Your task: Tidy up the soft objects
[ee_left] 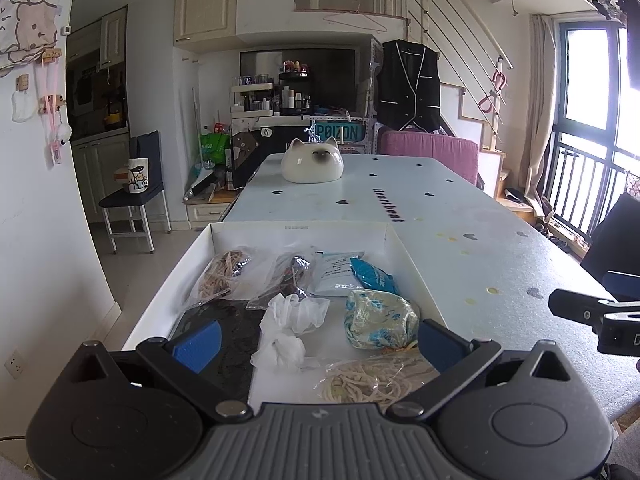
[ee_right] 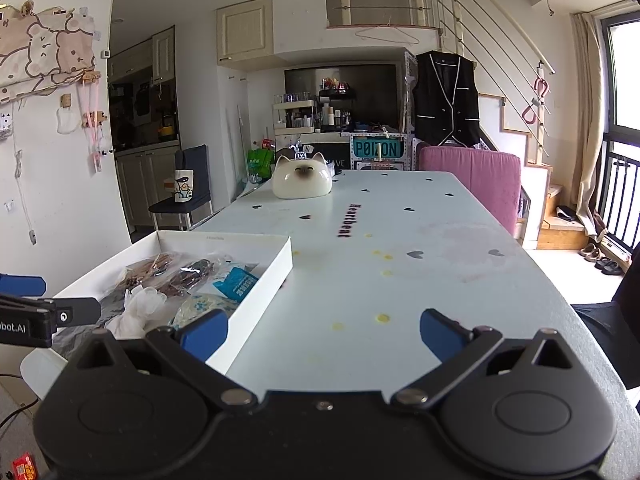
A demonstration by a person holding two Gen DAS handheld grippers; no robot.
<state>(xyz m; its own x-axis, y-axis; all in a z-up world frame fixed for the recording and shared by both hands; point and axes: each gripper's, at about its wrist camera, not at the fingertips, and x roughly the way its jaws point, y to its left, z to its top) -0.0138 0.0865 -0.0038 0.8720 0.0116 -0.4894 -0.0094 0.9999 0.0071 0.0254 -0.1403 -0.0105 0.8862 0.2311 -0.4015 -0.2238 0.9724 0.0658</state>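
Note:
A shallow white box (ee_left: pixel 404 256) lies on the pale table and holds soft items: a white gauzy cloth (ee_left: pixel 294 316), a blue-patterned silk pouch (ee_left: pixel 378 320), bags of rubber bands (ee_left: pixel 224 270) (ee_left: pixel 368 382), a bag of dark bands (ee_left: pixel 290 276), a blue packet (ee_left: pixel 372 274) and a dark cloth (ee_left: pixel 236 344). My left gripper (ee_left: pixel 316 340) is open and empty, hovering over the box's near end. My right gripper (ee_right: pixel 322 332) is open and empty over bare table, right of the box (ee_right: pixel 276 264).
A white ceramic cat head (ee_left: pixel 312 160) stands at the table's far end. A pink chair back (ee_right: pixel 472 184) is at the far right edge. The right gripper's side shows in the left wrist view (ee_left: pixel 592 316).

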